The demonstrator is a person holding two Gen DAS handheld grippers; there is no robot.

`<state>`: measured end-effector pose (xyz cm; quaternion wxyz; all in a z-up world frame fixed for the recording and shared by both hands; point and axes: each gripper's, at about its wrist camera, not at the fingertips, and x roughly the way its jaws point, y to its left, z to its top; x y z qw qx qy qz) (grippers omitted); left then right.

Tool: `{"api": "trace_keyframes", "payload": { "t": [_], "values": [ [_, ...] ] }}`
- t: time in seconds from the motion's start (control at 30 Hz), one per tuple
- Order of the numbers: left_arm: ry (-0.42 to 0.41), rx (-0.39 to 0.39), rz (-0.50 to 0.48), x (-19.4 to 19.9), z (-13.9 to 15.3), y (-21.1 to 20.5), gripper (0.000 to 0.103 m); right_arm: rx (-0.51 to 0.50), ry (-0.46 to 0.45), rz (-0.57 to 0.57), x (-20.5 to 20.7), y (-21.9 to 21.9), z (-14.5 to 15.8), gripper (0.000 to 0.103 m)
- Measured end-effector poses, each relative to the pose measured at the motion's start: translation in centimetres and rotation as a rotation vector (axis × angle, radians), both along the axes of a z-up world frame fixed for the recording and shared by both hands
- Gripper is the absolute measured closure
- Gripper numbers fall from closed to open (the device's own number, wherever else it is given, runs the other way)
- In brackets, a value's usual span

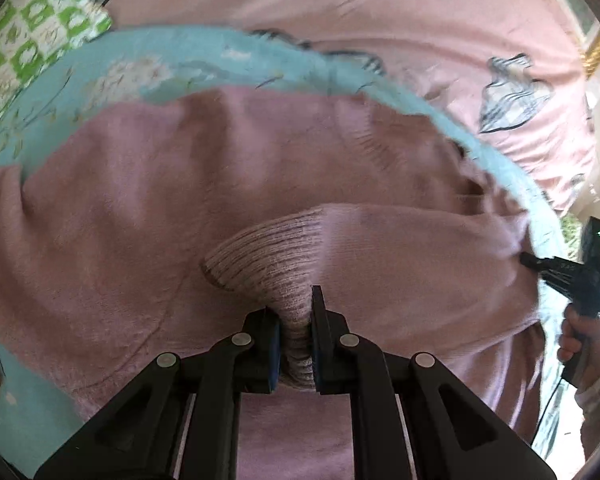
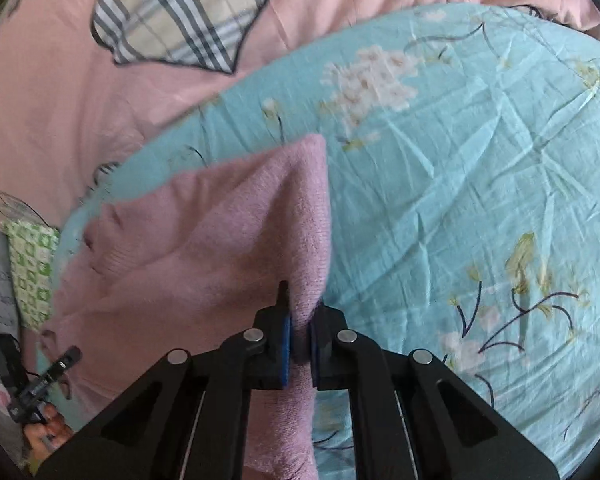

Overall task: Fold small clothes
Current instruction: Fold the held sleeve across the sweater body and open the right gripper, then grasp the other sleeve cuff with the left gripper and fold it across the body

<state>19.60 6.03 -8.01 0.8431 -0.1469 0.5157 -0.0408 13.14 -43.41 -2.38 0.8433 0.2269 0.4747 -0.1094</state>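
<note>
A small pink knitted sweater (image 1: 180, 200) lies spread on a light blue floral cloth (image 1: 80, 80). My left gripper (image 1: 296, 344) is shut on its ribbed cuff (image 1: 268, 256), with the sleeve laid across the body. My right gripper (image 2: 300, 344) is shut on a raised fold of the same sweater (image 2: 220, 240), near its edge, over the blue cloth (image 2: 460, 180). The right gripper also shows at the right edge of the left wrist view (image 1: 572, 280). The left gripper shows at the lower left of the right wrist view (image 2: 32, 388).
The blue cloth lies on a pink bedsheet (image 1: 380, 0) with plaid heart patches (image 2: 188, 12). A green-and-white checked cloth (image 1: 32, 40) lies at the sheet's far left and also shows in the right wrist view (image 2: 32, 272).
</note>
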Motion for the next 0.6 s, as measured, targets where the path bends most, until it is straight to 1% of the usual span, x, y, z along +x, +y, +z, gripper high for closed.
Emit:
{"api": "trace_keyframes", "payload": {
  "t": [0.03, 0.07, 0.1, 0.17, 0.2, 0.23, 0.3, 0.37, 0.43, 0.47, 0.53, 0.57, 0.6],
  "values": [
    [0.012, -0.003, -0.002, 0.0, -0.3, 0.4, 0.09, -0.004, 0.004, -0.001, 0.2, 0.2, -0.3, 0.095],
    [0.014, -0.009, -0.008, -0.1, -0.2, 0.8, 0.085, 0.003, 0.001, -0.004, 0.3, 0.2, -0.5, 0.094],
    [0.011, -0.004, -0.01, -0.4, 0.0, 1.1, 0.077, 0.016, -0.004, -0.013, 0.2, 0.2, -0.5, 0.093],
    [0.001, 0.005, -0.023, -1.0, 0.8, 1.8, 0.073, 0.019, -0.003, -0.042, 0.0, 0.5, -0.1, 0.087],
    [-0.003, 0.002, -0.018, -1.5, 1.2, 2.3, 0.071, 0.005, 0.002, -0.064, -0.4, 0.7, 0.3, 0.085],
    [-0.005, -0.003, -0.008, -1.9, 1.6, 2.9, 0.069, -0.004, 0.001, -0.074, -0.6, 0.8, 0.6, 0.084],
    [-0.015, -0.014, 0.027, -3.2, 2.4, 4.5, 0.061, -0.006, -0.02, -0.083, -1.5, 1.3, 1.6, 0.081],
    [-0.014, -0.012, 0.075, -4.6, 2.8, 6.3, 0.059, 0.015, -0.05, -0.076, -2.5, 2.1, 2.3, 0.077],
    [-0.01, -0.007, 0.137, -6.3, 3.2, 8.4, 0.056, 0.034, -0.076, -0.059, -3.6, 3.5, 3.0, 0.076],
    [-0.006, 0.002, 0.175, -7.1, 3.2, 9.4, 0.051, 0.047, -0.085, -0.046, -4.1, 4.1, 3.2, 0.075],
    [-0.005, 0.026, 0.265, -9.4, 3.6, 12.2, 0.05, 0.076, -0.094, -0.008, -4.9, 6.0, 3.3, 0.074],
    [-0.004, 0.051, 0.325, -10.5, 3.8, 13.8, 0.048, 0.089, -0.093, 0.011, -5.2, 6.9, 3.3, 0.074],
    [-0.001, 0.069, 0.373, -11.3, 3.8, 15.0, 0.042, 0.102, -0.089, 0.033, -5.6, 8.0, 3.1, 0.074]
  ]
}}
